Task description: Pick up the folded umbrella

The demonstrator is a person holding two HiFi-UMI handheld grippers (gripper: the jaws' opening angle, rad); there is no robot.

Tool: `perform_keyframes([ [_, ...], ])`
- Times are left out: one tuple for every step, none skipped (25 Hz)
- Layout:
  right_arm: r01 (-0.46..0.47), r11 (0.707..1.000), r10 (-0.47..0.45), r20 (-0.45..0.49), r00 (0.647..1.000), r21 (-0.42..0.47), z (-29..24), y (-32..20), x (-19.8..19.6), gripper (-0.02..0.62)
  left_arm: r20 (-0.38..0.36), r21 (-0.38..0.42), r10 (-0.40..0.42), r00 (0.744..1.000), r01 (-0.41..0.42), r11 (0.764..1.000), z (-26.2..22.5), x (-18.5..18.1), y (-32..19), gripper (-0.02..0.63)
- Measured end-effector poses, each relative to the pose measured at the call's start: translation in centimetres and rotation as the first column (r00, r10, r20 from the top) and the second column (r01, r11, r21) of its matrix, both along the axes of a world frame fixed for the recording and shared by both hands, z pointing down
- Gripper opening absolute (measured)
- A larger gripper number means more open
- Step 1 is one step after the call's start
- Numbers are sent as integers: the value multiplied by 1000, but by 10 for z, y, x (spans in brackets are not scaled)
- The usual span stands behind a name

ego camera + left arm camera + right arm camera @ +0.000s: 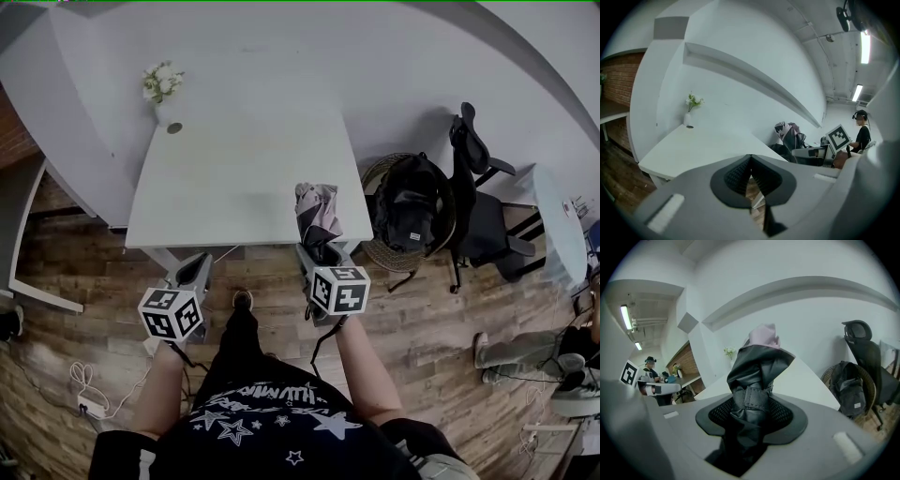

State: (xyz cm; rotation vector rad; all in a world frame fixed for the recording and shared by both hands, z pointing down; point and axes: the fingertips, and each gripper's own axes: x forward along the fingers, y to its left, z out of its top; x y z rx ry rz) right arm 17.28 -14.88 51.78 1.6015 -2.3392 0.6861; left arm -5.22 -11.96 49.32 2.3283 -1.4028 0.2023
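The right gripper (317,255) is clamped on the folded umbrella (316,212). In the right gripper view its jaws press from both sides on the strapped part of the bundle (755,380). The dark canopy fabric rises out of the right gripper (752,414) to a pale pink end at the top. From the head view the umbrella points away from the person and lies over the near right corner of the white table (242,173). It looks lifted clear of the tabletop, though that angle does not make this certain.

The left gripper (199,266) is held beside it, short of the table's near edge. Its jaws are closed together with nothing between them (750,174).

A small vase of flowers (164,86) stands at the table's far left corner. A dark backpack (412,208) sits in a wicker chair right of the table, next to a black office chair (480,192).
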Motion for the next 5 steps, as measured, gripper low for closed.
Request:
perform_keyframes([
  [2,1000,-2,-1,1000,2,-1,3,0,209,0,0,0,1000,0,1000,0,1,3,3],
  [5,1000,-5,-1,1000,4,-2,6,-1,210,0,0,1,1000,-1,1000,0,1,6,3],
  [8,1000,-8,-1,1000,6,-3,8,-2,209,1,0,1,1000,-1,1000,0,1,9,3],
  [10,1000,-10,-1,1000,8,-3,10,-3,209,1,0,2,1000,-2,1000,1,1,11,3],
  [12,1000,-12,-1,1000,10,-4,12,-4,209,1,0,2,1000,-2,1000,1,1,14,3],
])
